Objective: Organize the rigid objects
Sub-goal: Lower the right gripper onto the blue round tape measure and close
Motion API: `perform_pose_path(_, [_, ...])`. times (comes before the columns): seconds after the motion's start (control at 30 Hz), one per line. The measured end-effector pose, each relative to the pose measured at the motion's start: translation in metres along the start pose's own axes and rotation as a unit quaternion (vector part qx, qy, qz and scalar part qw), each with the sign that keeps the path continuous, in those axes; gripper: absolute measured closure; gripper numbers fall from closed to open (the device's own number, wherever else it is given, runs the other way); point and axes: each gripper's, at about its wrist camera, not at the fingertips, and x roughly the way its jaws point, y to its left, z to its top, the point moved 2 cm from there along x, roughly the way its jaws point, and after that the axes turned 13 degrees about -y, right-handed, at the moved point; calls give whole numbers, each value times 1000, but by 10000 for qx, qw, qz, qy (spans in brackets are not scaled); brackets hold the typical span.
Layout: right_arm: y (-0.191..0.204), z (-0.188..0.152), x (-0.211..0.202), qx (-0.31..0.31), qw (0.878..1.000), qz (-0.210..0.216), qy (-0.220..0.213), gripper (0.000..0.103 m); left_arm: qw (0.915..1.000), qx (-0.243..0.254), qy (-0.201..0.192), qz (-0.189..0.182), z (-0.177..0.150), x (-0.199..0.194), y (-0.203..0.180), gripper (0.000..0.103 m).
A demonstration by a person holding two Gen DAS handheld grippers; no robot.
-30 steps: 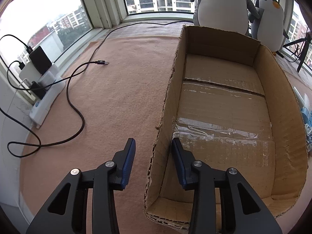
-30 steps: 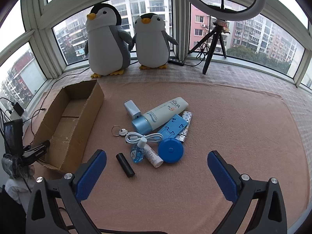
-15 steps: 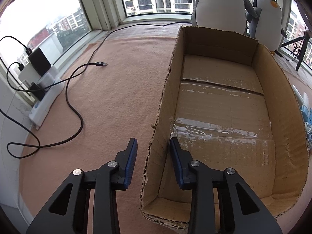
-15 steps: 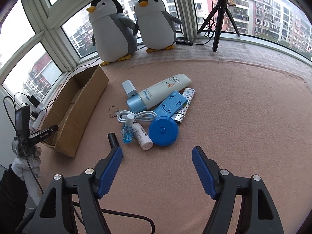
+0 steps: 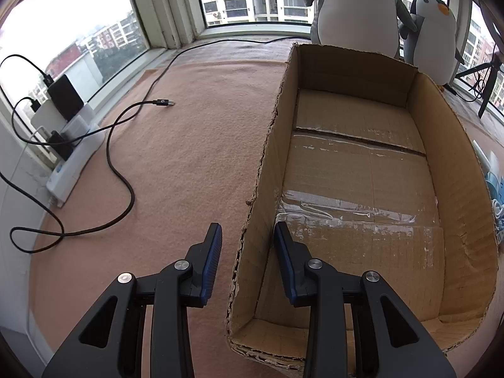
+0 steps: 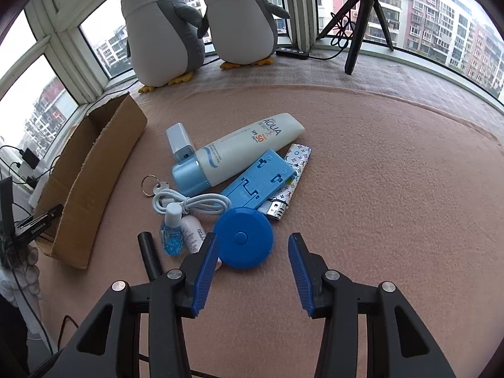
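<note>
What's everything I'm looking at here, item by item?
cardboard box: one, brown, empty, left of pile
plush penguins: two, grey-white, by window
sunscreen tube: one, white, pile's back
round case: one, blue, pile's front
flat stand: one, blue, overlapping patterned lighter
small bottles: two, blue and white, beside black tube
coiled cable: one, white, mid-pile
key ring: one, silver, pile's left
tripod: one, black, windowsill
black cable: one, carpet left of box
left gripper: black, blue pads, closed down astride box wall
right gripper: same colours, jaws just been closing, nothing gripped, over round case

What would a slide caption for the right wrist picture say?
Right gripper, jaws closing, nothing gripped, nears a blue round case among toiletries beside a cardboard box.
</note>
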Motion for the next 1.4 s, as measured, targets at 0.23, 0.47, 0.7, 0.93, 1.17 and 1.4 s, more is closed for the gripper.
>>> perform_pose_path(0.23, [13, 4, 20, -35, 9997, -211, 138, 61, 10000, -8, 1, -9, 0, 0, 0, 70])
perform_pose_path(0.47, [19, 5, 31, -143, 9988, -400, 259, 61, 10000, -23, -3, -21, 0, 0, 0, 70])
perform_pose_path(0.7, [22, 2, 30, -340, 9979, -449, 329, 61, 10000, -49, -17, -36, 0, 0, 1, 70])
perform_pose_path(0.93, [26, 9, 33, -236, 9973, -599, 350, 60, 9999, -91, -15, -82, 0, 0, 2, 70])
perform_pose_path(1.17, [23, -7, 37, -343, 9954, -723, 530, 57, 9999, -128, -26, -103, -1, 0, 3, 70])
perform_pose_path(1.4, [-1, -12, 27, -138, 9972, -498, 544, 57, 9999, -133, -28, -105, -1, -1, 2, 70])
